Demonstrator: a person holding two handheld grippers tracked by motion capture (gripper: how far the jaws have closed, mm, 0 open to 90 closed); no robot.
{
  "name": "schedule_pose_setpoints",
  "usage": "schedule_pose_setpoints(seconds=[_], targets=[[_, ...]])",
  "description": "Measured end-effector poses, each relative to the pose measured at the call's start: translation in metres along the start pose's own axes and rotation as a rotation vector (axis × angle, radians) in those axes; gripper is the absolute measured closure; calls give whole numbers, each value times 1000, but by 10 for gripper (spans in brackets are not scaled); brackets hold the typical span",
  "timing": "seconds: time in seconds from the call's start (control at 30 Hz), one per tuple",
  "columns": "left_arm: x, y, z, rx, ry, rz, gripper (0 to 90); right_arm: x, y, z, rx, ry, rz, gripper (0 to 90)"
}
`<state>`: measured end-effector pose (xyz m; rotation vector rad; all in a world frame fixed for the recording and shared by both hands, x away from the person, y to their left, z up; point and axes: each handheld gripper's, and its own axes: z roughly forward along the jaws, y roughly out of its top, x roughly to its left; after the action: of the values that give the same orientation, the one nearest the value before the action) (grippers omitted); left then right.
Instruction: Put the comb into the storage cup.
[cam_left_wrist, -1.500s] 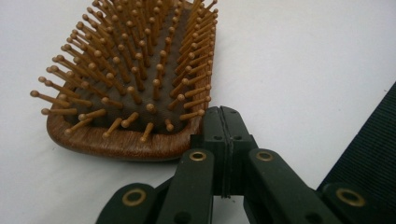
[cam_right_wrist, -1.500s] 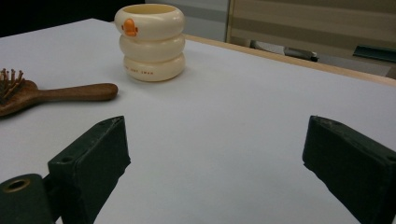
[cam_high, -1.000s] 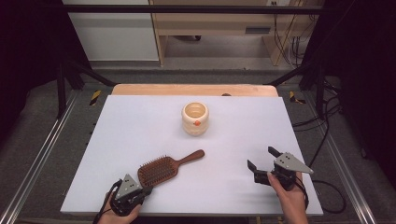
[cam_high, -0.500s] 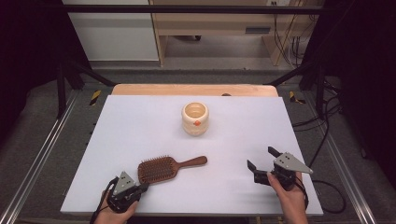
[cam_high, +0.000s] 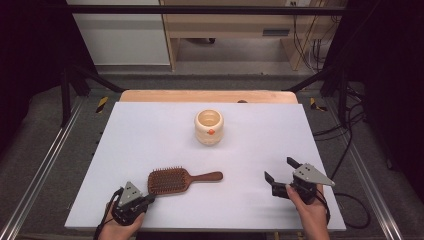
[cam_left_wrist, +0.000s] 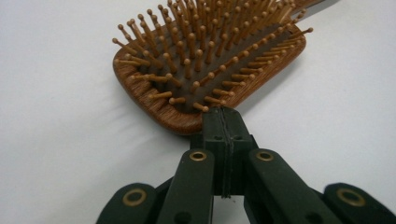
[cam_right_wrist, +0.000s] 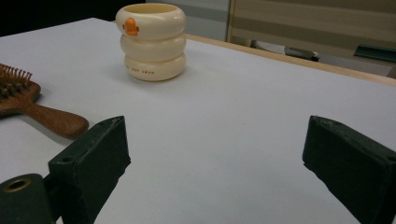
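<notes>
White covering lies over the table (cam_high: 150, 130), and past its far wooden edge we see a grey floor and light wooden furniture. On the near left part of the table lies our wooden paddle hairbrush (cam_high: 182, 180), bristles up, with its handle pointing to the right, toward the middle of the table.

Our left gripper (cam_high: 146, 200) is at the near left corner, just beside the head of the brush. In the left gripper view the two jaws are pressed together with nothing between them, and their tips (cam_left_wrist: 223, 122) stand against the rounded wooden rim of the hairbrush (cam_left_wrist: 205, 60); whether they really touch it, we cannot tell.

Our right gripper (cam_high: 283, 172) is at the near right part of the table, well apart from the brush. Its jaws stand wide and they hold nothing. In the right gripper view we look between them over bare table, with the brush handle (cam_right_wrist: 44, 119) at the left.

A cream-coloured ribbed cup (cam_high: 209, 127) with a small orange mark stands upright near the middle of the table, farther away than both grippers.
</notes>
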<state>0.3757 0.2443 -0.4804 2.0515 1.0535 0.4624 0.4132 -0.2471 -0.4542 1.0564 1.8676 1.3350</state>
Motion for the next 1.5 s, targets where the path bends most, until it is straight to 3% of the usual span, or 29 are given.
schedule_pose_setpoints(seconds=[0.47,1.23,1.5], targets=[[7,0,0,3,30,-10,900,0,0,0,2,1,-1,71],[37,10,13,-13,102,-76,899,1,0,1,5,3,-3,71],[39,11,15,-16,111,-79,899,2,0,2,7,7,-10,71]])
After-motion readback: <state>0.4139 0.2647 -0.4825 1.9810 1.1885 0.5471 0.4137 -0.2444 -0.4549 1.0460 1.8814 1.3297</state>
